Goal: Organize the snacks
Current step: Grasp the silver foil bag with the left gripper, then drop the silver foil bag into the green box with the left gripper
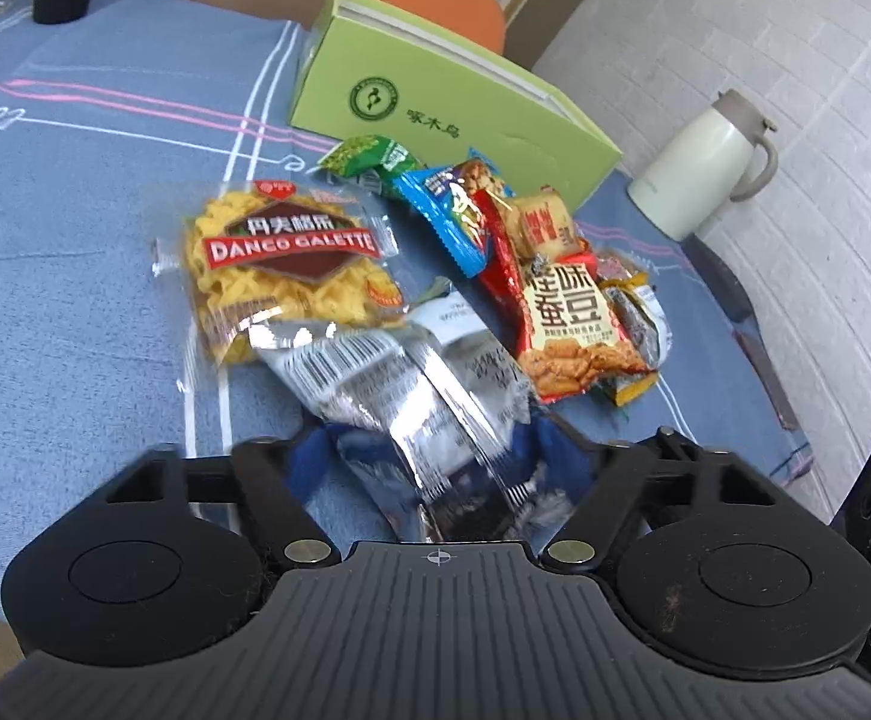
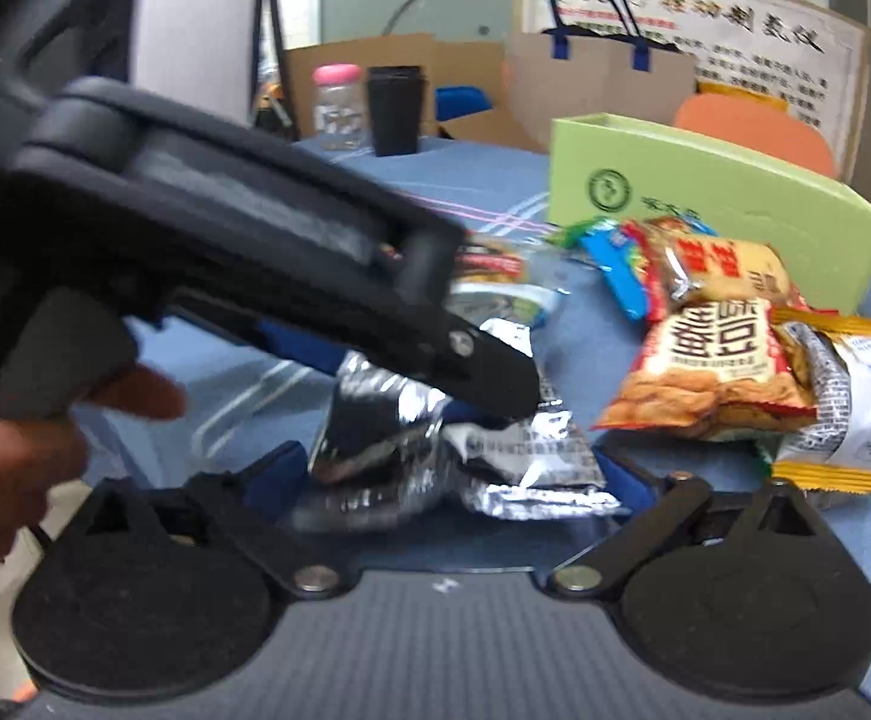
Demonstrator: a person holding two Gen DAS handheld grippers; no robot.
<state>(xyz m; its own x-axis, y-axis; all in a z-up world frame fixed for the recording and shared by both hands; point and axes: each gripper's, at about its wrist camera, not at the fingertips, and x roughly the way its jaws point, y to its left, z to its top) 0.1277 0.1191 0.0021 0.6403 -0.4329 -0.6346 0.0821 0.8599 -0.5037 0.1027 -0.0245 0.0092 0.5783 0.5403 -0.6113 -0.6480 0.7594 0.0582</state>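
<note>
A silver foil snack packet [image 1: 417,396] lies on the blue cloth, its near end between the blue pads of my left gripper [image 1: 435,468], which looks shut on it. In the right wrist view the same crumpled silver packet [image 2: 435,444] sits between the blue pads of my right gripper [image 2: 447,480], which is wide open, with the left gripper [image 2: 495,384] pinching it from above. A Danco Galette packet [image 1: 285,258] lies just beyond. A pile of snack packets [image 1: 561,294] lies to the right, also in the right wrist view [image 2: 729,360].
A green box [image 1: 447,102] stands behind the pile, also in the right wrist view [image 2: 705,204]. A white thermos jug [image 1: 705,168] stands at the right table edge. A black cup [image 2: 396,111] and a clear jar [image 2: 336,108] stand at the back.
</note>
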